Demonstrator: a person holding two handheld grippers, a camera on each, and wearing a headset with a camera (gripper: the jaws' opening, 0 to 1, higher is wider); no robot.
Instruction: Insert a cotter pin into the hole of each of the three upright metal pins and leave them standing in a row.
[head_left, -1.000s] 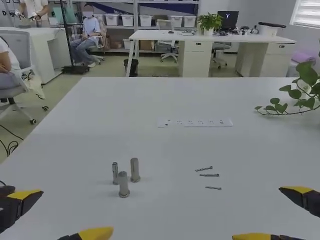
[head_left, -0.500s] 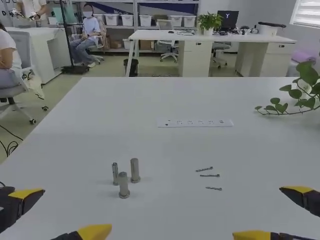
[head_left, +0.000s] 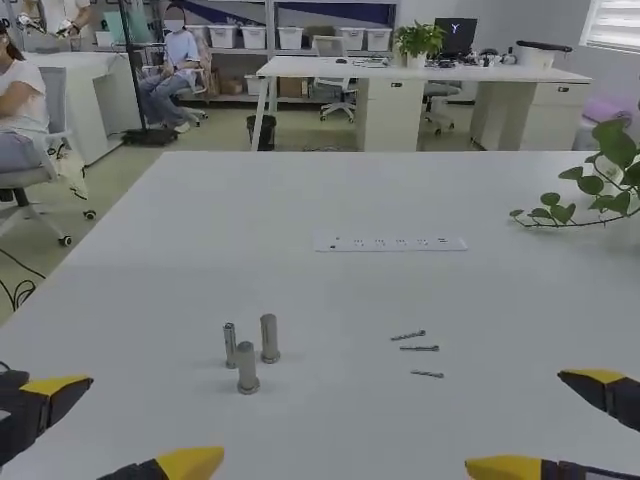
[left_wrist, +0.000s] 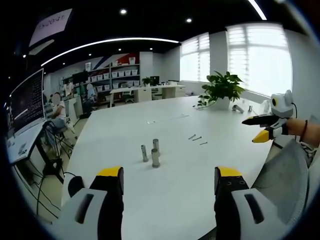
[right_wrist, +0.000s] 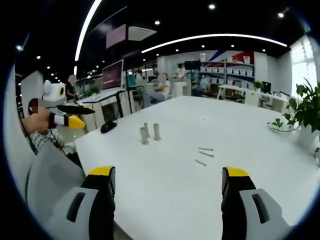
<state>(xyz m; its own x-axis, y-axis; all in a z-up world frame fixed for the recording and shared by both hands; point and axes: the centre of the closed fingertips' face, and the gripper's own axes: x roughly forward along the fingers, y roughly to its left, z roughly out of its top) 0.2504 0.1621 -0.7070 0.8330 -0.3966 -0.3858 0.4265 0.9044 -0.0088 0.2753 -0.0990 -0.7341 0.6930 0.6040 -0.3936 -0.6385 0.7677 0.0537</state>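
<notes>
Three upright metal pins (head_left: 248, 352) stand bunched in a small triangle on the white table (head_left: 330, 200), left of centre. Three cotter pins (head_left: 419, 349) lie loose to their right, apart from each other. My left gripper (head_left: 120, 425) hovers open at the near left edge, well short of the metal pins (left_wrist: 152, 152). At the near right my right gripper (head_left: 550, 422) is open too, with nothing between its yellow-tipped jaws. In the right gripper view the cotter pins (right_wrist: 204, 153) lie ahead of my right gripper (right_wrist: 167, 175). My left gripper (left_wrist: 170, 175) faces the metal pins.
A white power strip (head_left: 390, 244) lies flat farther back on the table. A leafy plant (head_left: 590, 190) reaches in from the right edge. Beyond the table are desks, chairs and seated people.
</notes>
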